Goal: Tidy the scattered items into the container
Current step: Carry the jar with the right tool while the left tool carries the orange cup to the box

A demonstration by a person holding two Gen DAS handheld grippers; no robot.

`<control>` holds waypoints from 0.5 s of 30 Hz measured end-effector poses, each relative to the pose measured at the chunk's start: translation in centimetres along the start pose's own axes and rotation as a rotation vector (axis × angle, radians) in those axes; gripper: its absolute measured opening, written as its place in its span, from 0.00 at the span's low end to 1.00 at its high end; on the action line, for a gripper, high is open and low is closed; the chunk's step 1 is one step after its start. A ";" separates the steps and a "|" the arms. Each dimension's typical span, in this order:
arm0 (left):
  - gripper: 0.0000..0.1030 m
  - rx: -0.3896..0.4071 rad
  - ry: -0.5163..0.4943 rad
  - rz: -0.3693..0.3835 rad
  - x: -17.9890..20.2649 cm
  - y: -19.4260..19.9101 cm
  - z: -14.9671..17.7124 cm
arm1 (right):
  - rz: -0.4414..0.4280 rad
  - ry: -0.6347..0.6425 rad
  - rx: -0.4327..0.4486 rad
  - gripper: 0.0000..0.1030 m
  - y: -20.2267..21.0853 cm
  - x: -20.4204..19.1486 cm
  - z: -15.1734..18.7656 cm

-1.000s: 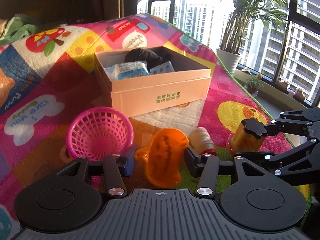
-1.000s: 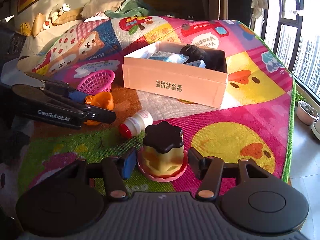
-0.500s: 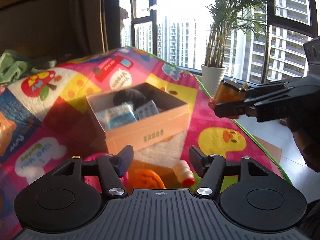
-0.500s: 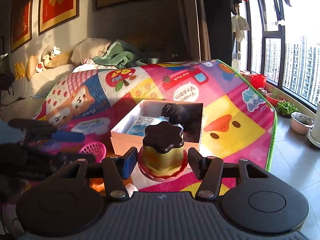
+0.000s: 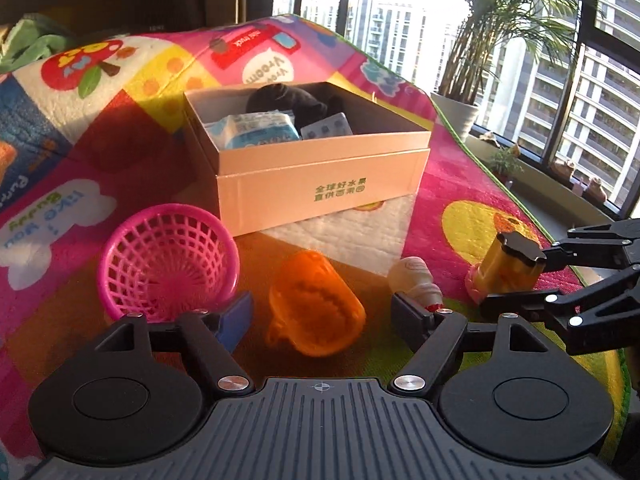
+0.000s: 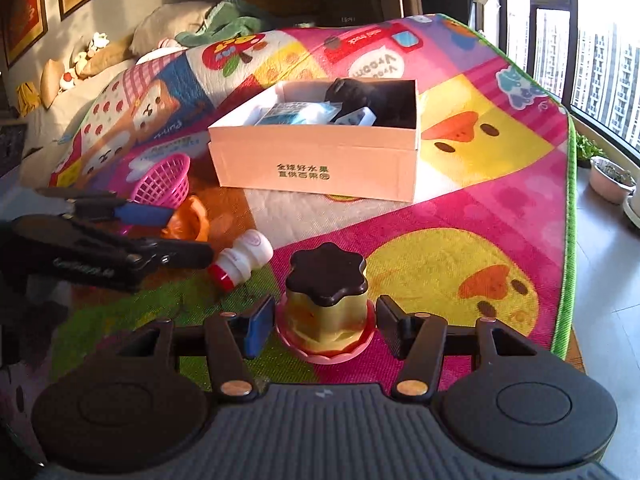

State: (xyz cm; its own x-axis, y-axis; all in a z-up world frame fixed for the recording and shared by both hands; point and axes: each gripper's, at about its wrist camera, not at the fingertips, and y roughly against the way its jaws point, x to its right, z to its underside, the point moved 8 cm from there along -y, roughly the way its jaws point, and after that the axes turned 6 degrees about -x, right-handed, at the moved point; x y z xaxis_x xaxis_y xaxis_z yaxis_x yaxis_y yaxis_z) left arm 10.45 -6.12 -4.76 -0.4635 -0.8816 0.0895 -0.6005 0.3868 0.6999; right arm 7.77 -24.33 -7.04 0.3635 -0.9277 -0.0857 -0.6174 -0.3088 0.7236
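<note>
An open pink cardboard box stands on the play mat and holds a black cloth, a blue pack and a blister pack. My left gripper is open around an orange toy lying on the mat. A pink mesh basket lies left of it and a small white bottle lies to the right. My right gripper stands around a yellow pudding toy with a dark flower-shaped top; its fingers sit close on both sides.
The colourful play mat covers a raised surface that ends at a green edge on the right, with floor and potted plants beyond. Pillows and a green cloth lie at the far end. A large palm plant stands by the window.
Half a second ago both grippers were raised, the right one carrying the pudding toy high. Now both are low again, the pudding toy near the mat and the left gripper around the orange toy.
</note>
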 end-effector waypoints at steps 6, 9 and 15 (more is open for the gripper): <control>0.74 -0.001 -0.039 0.010 0.7 -0.4 -0.1 | 0.000 0.028 -0.006 0.54 -0.3 -0.7 0.1; 0.65 0.000 -0.042 0.000 0.7 -0.4 -0.1 | 0.003 0.033 -0.010 0.54 -0.3 -0.7 0.1; 0.54 0.004 -0.103 -0.024 1.8 0.9 0.0 | 0.012 0.039 -0.034 0.54 0.0 -0.9 0.3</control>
State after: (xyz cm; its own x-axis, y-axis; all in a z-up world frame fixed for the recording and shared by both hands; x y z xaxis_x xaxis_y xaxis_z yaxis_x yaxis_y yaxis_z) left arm 9.08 -7.36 -3.96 -0.5133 -0.8582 -0.0002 -0.6147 0.3675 0.6979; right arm 7.24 -23.55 -7.15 0.3837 -0.9221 -0.0507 -0.5983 -0.2900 0.7470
